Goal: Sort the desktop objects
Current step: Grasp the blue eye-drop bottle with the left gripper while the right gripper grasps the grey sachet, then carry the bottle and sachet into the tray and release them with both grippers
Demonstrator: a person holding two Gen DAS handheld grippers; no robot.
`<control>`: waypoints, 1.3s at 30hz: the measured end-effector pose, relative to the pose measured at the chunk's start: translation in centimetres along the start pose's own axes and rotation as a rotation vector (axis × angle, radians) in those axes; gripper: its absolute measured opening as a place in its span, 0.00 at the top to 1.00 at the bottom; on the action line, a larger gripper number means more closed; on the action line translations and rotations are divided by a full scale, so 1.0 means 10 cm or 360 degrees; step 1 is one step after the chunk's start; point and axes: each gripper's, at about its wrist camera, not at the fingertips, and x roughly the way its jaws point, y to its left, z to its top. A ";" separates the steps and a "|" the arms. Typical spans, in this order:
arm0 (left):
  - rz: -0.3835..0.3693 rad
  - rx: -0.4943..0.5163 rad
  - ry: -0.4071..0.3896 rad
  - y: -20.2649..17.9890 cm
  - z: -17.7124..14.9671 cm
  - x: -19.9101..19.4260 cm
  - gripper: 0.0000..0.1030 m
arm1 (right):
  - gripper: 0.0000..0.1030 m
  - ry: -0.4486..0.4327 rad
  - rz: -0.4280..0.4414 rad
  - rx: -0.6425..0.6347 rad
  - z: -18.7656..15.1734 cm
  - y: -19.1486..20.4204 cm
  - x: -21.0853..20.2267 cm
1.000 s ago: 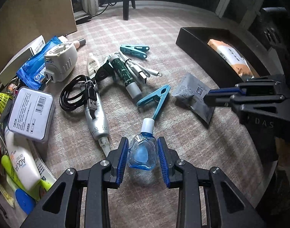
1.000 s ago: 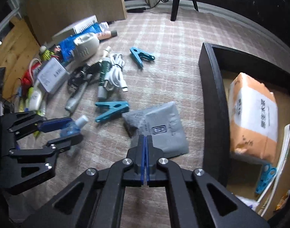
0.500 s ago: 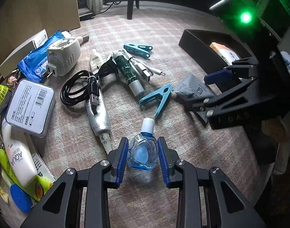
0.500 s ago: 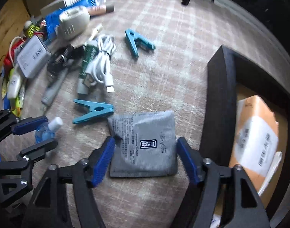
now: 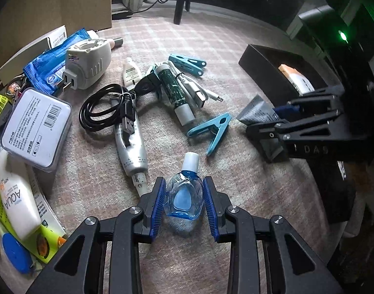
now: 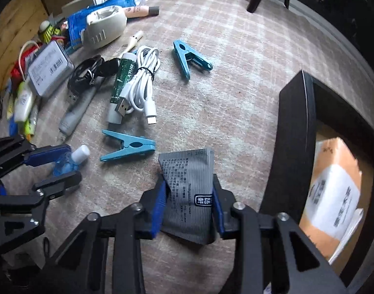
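Left gripper [image 5: 184, 203] is clamping the small blue bottle [image 5: 184, 196] on the cloth. Right gripper [image 6: 188, 205], jaws just closing, is pinching the grey sachet [image 6: 187, 188] beside the black tray [image 6: 294, 132] (sachet buckling). Risk: thin foil is folding, could slip free during lift.

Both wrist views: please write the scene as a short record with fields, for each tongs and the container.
left tongs: shut on the small clear blue eye-drop bottle with white cap
right tongs: just closing, pads pinch the flat grey foil sachet, which buckles
container: black rectangular tray, right of sachet, holds an orange tissue pack
surface: checked pink cloth
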 end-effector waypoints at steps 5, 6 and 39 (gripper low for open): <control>-0.0009 -0.0048 -0.0019 -0.03 0.01 -0.01 0.71 | 0.75 -0.0071 0.0022 0.0039 -0.12 0.01 -0.05; -0.0010 -0.0054 -0.0024 -0.04 0.01 -0.01 0.71 | 0.76 -0.0085 0.0036 0.0046 -0.15 0.01 -0.07; -0.0245 0.0448 -0.0043 -2.29 0.52 0.06 0.71 | 0.77 -0.0471 -0.0120 0.0810 -1.69 -1.73 -1.13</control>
